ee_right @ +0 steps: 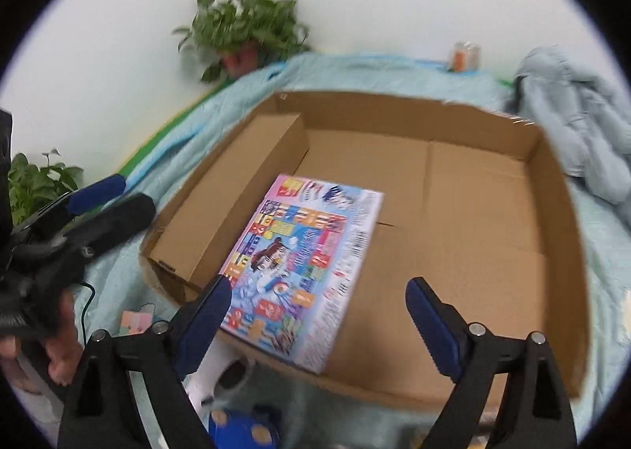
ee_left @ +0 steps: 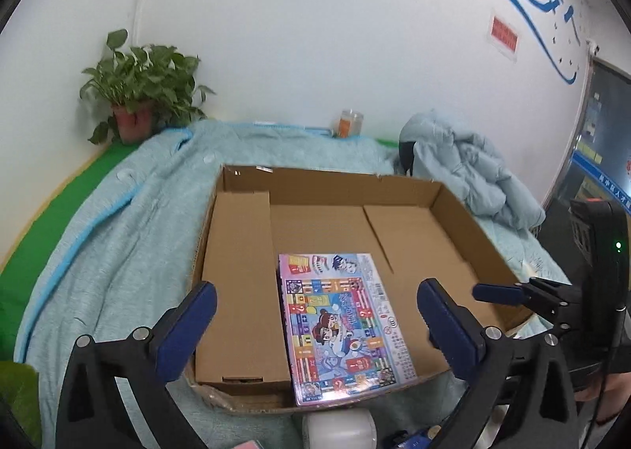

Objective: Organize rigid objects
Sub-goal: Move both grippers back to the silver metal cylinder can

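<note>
A colourful board-game box (ee_left: 341,325) lies flat inside a shallow open cardboard tray (ee_left: 244,189), against its near wall; it also shows in the right wrist view (ee_right: 299,267) inside the tray (ee_right: 560,212). My left gripper (ee_left: 315,315) is open and empty above the tray's near edge, its fingers either side of the game box. My right gripper (ee_right: 317,311) is open and empty above the near edge. A folded cardboard insert (ee_left: 236,271) lies along the tray's left side. A white roll-like object (ee_left: 339,429) and a blue item (ee_right: 240,429) lie just before the tray.
The tray rests on a light teal blanket (ee_left: 118,252). A potted plant (ee_left: 138,94) stands at the back left, a small jar (ee_left: 349,122) by the wall, and a crumpled pale blue jacket (ee_left: 469,169) at the back right. The right gripper (ee_left: 512,293) shows at the tray's right.
</note>
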Demonstrator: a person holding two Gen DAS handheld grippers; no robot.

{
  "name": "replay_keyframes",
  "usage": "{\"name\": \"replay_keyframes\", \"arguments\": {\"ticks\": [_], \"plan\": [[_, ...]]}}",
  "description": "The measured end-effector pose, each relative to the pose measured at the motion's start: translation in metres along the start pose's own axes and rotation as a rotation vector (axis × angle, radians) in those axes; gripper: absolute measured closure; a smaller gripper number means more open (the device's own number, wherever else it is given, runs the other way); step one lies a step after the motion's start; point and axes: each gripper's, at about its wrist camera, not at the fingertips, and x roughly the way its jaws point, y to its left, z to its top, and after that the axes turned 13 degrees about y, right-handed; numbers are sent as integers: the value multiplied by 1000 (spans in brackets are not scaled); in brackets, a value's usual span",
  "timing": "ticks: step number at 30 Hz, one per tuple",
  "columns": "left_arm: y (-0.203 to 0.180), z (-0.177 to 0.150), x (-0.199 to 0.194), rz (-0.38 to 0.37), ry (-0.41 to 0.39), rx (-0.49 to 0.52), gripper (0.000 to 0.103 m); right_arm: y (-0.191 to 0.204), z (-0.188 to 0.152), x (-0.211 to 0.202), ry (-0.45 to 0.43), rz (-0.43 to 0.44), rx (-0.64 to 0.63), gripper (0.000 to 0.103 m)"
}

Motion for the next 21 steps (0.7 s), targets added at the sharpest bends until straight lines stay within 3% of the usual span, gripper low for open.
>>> {"name": "replay_keyframes", "arguments": {"ticks": [1, 2, 3, 4, 5, 6, 7, 8, 9, 10, 11, 12, 16, 21], "plan": [[0, -3, -6, -19, -7, 7, 5, -1, -7, -8, -18, -10, -5, 13], [1, -7, -12, -31, -15, 3, 46, -3, -15, -16, -41, -26, -9, 13], [3, -10, -13, -35, 21, -11, 103, -5, -22, -22, -69, -48, -8, 14], [2, -13, -13, -34, 54, -18, 103, -7, -31, -29, -100, -69, 6, 29], [3, -17, -16, -31, 54, -28, 102, -9, -37, -33, -116, -81, 20, 44], [3, -22, -23, -27, 31, -34, 101, -11, -43, -36, -116, -95, 35, 65], [2, -25, -28, -18, 15, -35, 97, -11, -46, -38, -121, -102, 43, 66], [-1, -27, -33, -5, 5, -37, 66, -9, -48, -42, -138, -108, 43, 66], [-2, -29, -38, 14, 2, -43, 9, -8, -52, -47, -157, -117, 31, 57], [-3, -31, -45, 38, -14, -65, 3, -5, -58, -52, -172, -131, 14, 25], [-3, -35, -49, 41, -53, -80, 0, -4, -65, -57, -194, -136, 12, 8], [-3, -39, -54, 43, -76, -87, 0, -5, -71, -62, -223, -135, 21, 1], [-12, -49, -60, 94, -77, -32, 0, -12, -95, -69, -243, -99, 79, 1], [-27, -75, -73, 115, -105, 14, 1, -8, -118, -66, -204, -73, 100, 1]]}}
